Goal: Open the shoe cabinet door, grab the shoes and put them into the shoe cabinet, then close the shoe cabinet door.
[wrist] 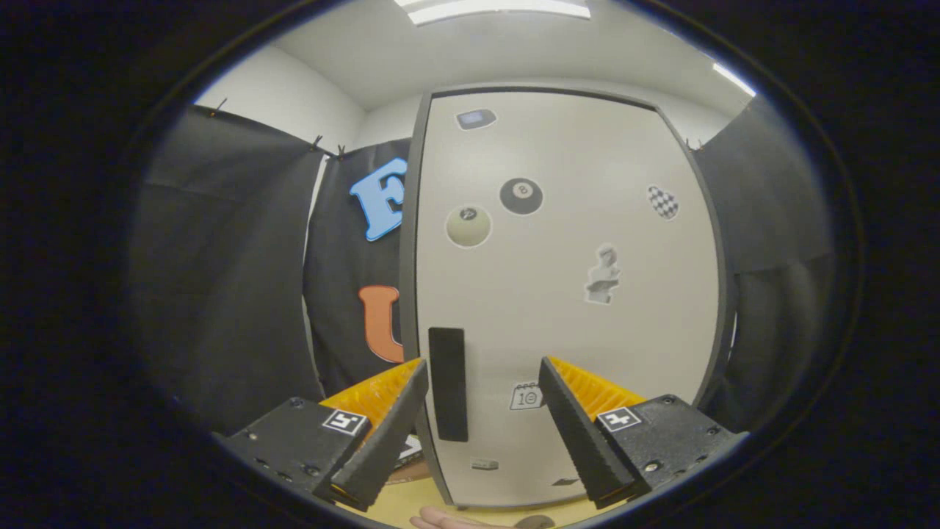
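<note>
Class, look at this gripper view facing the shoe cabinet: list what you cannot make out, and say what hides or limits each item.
- Inside of the shoe cabinet: hidden by its shut door.
- The shoes: none can be identified; a dark rounded shape below the door is cut off by the edge.
- A hand below the open gripper: mostly cut off.
- Small stickers on the door: too small to read.
- Black handle: its depth cannot be judged head-on.

- Ceiling lights (493,9) overhead glare white, giving bright, even light.
- The cabinet door (565,294) is evenly lit, its stickers sharp.
- Its straight edges bow outward under fisheye distortion.
- The black cloth (220,279) stays dim.
- The fingers (385,433) look slightly soft.
</note>
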`<state>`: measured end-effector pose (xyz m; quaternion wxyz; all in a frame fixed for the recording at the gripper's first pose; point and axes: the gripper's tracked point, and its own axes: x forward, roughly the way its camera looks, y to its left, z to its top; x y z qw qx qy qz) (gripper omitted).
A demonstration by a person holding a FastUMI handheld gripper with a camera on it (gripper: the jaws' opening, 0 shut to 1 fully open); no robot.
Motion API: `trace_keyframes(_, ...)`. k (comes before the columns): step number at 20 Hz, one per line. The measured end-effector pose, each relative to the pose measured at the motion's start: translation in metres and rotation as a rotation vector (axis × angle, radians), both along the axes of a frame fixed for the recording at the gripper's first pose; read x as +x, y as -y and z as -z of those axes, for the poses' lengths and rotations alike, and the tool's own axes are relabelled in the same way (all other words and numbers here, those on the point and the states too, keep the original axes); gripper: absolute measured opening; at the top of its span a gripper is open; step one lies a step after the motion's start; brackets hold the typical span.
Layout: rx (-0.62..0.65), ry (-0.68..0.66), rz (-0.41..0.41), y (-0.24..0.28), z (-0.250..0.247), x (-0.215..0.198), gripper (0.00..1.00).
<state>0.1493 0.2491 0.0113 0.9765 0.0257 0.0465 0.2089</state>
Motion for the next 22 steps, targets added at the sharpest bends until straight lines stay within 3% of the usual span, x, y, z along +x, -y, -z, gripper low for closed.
trace_keyframes(5,-0.063,-0.088,0.038,-0.030,0.038,0.035,0.97)
trace_keyframes(9,-0.082,-0.053,0.130,-0.025,0.033,0.036,0.58)
trace_keyframes(10,-0.081,-0.067,0.128,-0.028,0.034,0.038,0.38)
trace_keyframes(15,-0.104,-0.082,0.052,-0.023,0.034,0.032,0.31)
trace_keyframes(22,-0.105,-0.048,-0.104,-0.009,0.025,-0.009,0.30)
